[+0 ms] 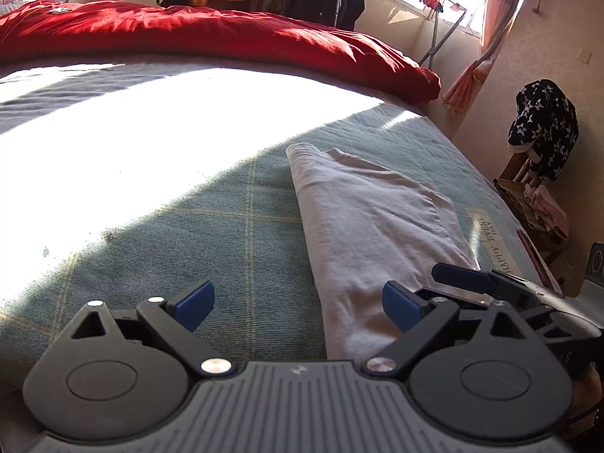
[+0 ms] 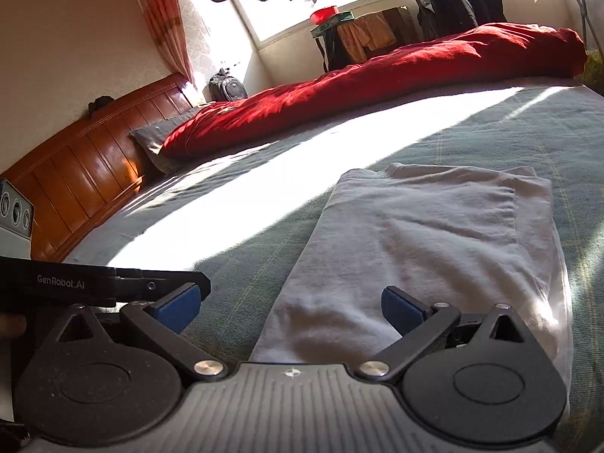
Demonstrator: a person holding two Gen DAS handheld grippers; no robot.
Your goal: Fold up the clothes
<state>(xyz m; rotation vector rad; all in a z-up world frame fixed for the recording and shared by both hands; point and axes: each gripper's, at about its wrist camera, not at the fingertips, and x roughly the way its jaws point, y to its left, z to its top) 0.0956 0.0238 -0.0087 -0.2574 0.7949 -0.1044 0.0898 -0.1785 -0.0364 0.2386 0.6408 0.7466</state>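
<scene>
- Pale grey cotton garment (image 2: 422, 249): lies folded in a flat rectangle on the green checked bed (image 1: 226, 226).
- Left gripper (image 1: 298, 307), right gripper (image 2: 290, 307): both spread wide, grasping nothing.
- Any further fold: align edges, smooth creases.

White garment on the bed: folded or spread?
Folded. The garment lies as a layered rectangle with stacked edges on the bed; neither gripper holds it.

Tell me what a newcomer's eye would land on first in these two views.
Probably the red quilt, bunched in a long ridge along the far side of the bed, with a glaring band of sunlight across the green bedspread in front of it. Nearer, the pale folded garment lies flat before the open left gripper and right gripper.
</scene>
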